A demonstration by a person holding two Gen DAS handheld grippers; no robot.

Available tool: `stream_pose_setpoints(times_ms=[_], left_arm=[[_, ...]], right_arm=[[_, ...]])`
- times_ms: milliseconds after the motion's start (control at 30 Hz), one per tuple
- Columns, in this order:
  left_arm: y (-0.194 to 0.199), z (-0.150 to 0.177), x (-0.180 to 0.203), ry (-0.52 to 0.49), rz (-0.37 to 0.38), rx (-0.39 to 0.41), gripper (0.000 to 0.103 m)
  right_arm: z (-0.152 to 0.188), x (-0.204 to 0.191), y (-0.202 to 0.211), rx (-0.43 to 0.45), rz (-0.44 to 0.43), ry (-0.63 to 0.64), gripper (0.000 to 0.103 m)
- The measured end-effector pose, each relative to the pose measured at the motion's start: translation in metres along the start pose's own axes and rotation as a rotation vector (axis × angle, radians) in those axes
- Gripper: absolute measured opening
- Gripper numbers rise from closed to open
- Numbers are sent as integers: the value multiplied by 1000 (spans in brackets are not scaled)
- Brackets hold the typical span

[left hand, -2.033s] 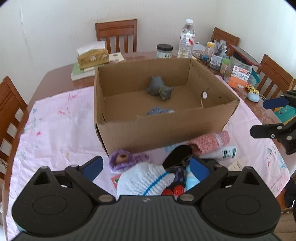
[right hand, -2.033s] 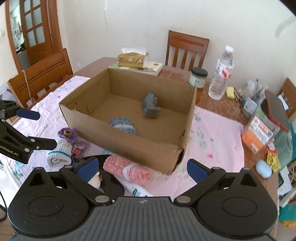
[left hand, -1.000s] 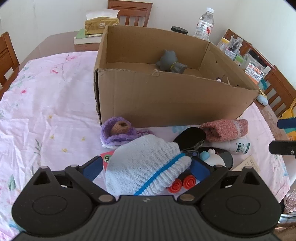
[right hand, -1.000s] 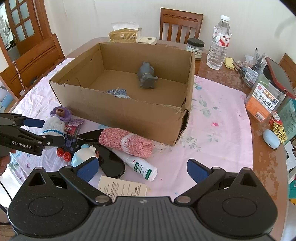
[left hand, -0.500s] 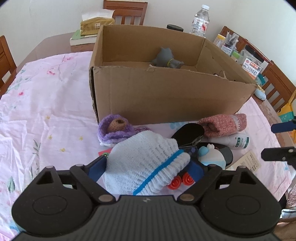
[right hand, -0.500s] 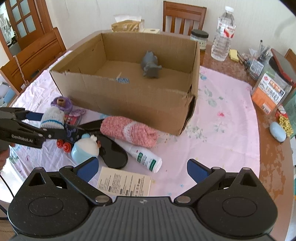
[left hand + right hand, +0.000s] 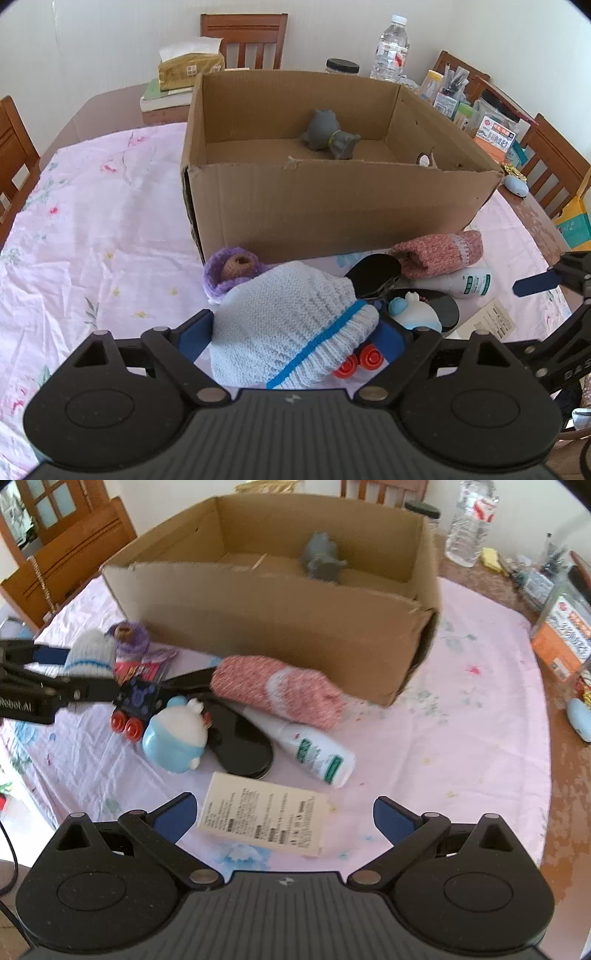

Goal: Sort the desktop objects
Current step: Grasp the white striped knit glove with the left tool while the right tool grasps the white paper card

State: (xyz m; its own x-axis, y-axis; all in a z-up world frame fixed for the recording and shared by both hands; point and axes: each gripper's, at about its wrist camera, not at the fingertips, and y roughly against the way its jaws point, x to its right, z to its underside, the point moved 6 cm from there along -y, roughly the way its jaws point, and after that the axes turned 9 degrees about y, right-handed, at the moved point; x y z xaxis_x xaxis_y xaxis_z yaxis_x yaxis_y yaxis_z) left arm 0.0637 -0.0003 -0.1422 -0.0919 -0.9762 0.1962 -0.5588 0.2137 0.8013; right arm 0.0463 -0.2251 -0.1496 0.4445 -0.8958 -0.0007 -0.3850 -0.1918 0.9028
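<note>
Since half a second ago the right gripper (image 7: 282, 816) has dropped closer to the table and now hangs over the white printed carton (image 7: 263, 818); the left gripper (image 7: 295, 332) has barely shifted around the knit hat.

Left jaws closed down onto the pale blue knit hat (image 7: 291, 328), pads touching both sides. Whether it is lifted off the cloth, I cannot tell. The hat is soft ribbed wool, dome-shaped, with a bright blue stripe near the cuff. Its long axis runs diagonally, crown toward the box and cuff toward the camera's lower right.

Right jaws wide, holding nothing. The carton is flat, rectangular card lying between the pads, long axis left to right.

The hat sits on the pink flowered tablecloth (image 7: 92, 240), just in front of the open cardboard box (image 7: 332, 206). Touching its far side is a purple knit roll (image 7: 231, 271). A toy train with red wheels (image 7: 135, 705) sits against its cuff side.

Nearby pile:
- round glossy blue-and-white figure (image 7: 177, 734)
- black oval plastic piece (image 7: 240, 738)
- pink knit roll (image 7: 279, 690), lying across a white squeeze bottle (image 7: 314, 753)

Inside the box is a grey rubbery animal toy (image 7: 328, 134), lying on its side.
</note>
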Motion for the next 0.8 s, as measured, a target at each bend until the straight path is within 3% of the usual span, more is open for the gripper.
stream_pose_setpoints(times_ms=[367,567,800], left_arm=[[8,-1,1,-20,-7,-5,90],[10,-2,4,-47,-2,-9,90],[10,-3,8,-72,8,-18,90]], right_arm=[[5,-10,-21,-57,-9,-3,103],[8,-10,-31,-99,55,-2,102],[8,-8,-29,-99,59,-15,88]])
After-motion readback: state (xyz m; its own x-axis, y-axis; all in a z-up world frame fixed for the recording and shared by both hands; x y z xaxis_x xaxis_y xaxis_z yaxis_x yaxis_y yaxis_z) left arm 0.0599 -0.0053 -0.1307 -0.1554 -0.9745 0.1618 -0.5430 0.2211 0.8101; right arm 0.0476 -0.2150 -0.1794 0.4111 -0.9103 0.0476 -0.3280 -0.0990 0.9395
